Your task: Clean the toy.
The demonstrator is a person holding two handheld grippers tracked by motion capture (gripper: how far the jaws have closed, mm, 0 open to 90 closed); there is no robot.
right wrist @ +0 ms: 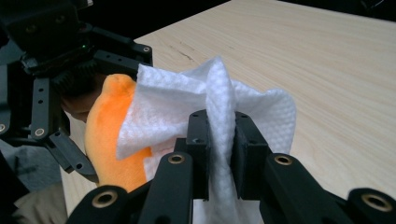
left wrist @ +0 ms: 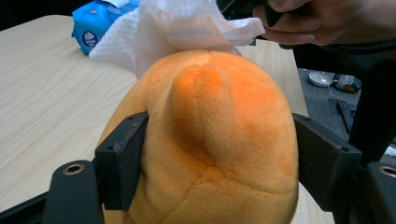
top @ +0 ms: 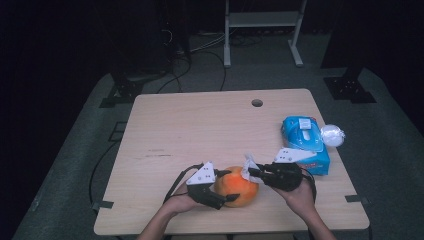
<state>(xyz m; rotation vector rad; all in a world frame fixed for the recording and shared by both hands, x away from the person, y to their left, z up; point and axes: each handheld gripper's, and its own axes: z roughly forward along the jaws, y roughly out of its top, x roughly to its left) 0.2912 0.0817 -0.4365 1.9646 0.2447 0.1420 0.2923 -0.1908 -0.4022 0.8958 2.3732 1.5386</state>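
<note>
1. My left fingers clamp the orange plush from both sides, near the table's front edge.
2. My right fingers pinch a white tissue tight, pressed against the plush top.

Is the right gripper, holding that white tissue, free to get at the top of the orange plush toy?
Probably yes. The right gripper pinches the tissue right at the orange plush toy, whose top is bare; the left gripper clamps only its sides.

Lab, dark room, cables, metal stand
</note>
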